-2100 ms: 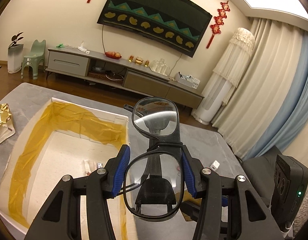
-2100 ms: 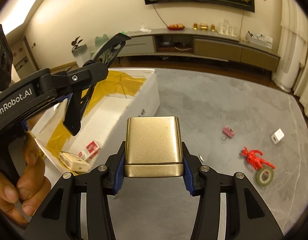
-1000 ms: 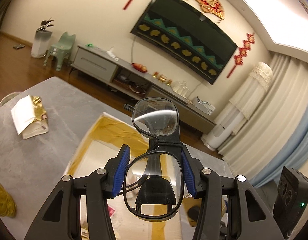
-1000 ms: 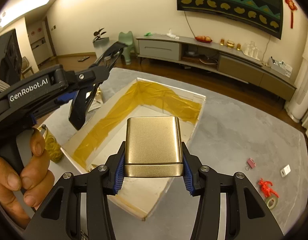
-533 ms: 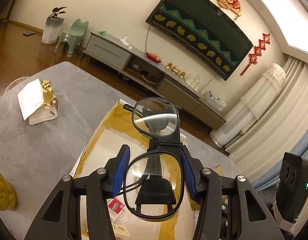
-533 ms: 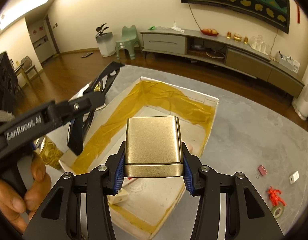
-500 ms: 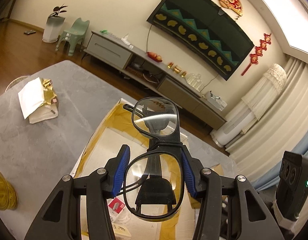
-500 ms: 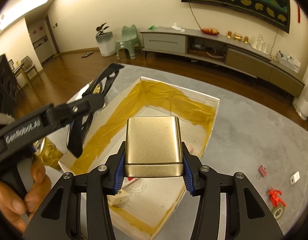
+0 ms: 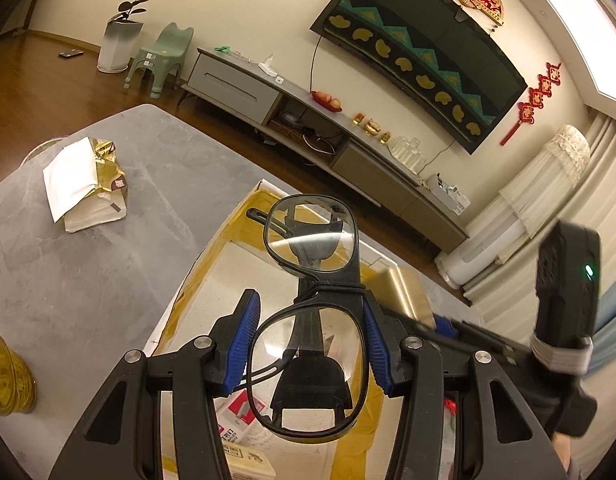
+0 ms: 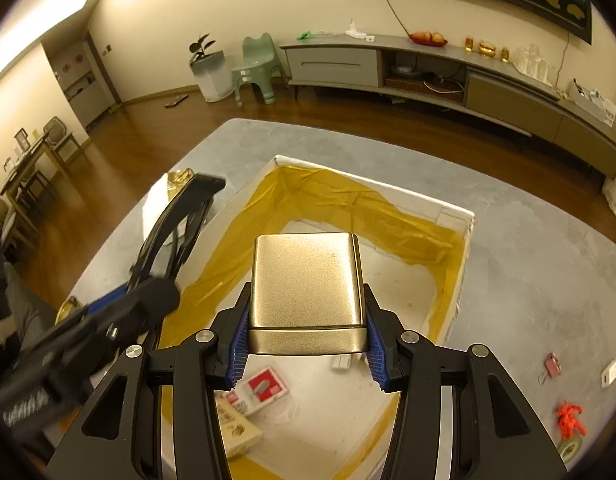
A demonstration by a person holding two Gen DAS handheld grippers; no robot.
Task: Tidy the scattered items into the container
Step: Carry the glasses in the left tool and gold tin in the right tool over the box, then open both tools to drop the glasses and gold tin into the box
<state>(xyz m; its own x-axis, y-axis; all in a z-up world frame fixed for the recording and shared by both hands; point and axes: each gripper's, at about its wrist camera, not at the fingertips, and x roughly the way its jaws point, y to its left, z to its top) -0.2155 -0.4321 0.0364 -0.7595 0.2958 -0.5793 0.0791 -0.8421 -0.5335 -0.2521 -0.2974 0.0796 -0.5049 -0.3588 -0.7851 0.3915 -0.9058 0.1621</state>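
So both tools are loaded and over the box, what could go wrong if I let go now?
1. The left tool grips the glasses by one lens only; dropped from here, they could land lens-down and scratch.
2. The gold tin in the right tool looks heavy; released after the glasses, it may land on them.
3. The tools sit close together above the box and could collide.

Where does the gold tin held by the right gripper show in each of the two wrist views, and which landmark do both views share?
Left wrist view: the gold tin sits right of centre, partly hidden behind the glasses and the left gripper.
Right wrist view: gold tin at centre, clamped in the right gripper.
Shared landmark: the white box lined with yellow tape.
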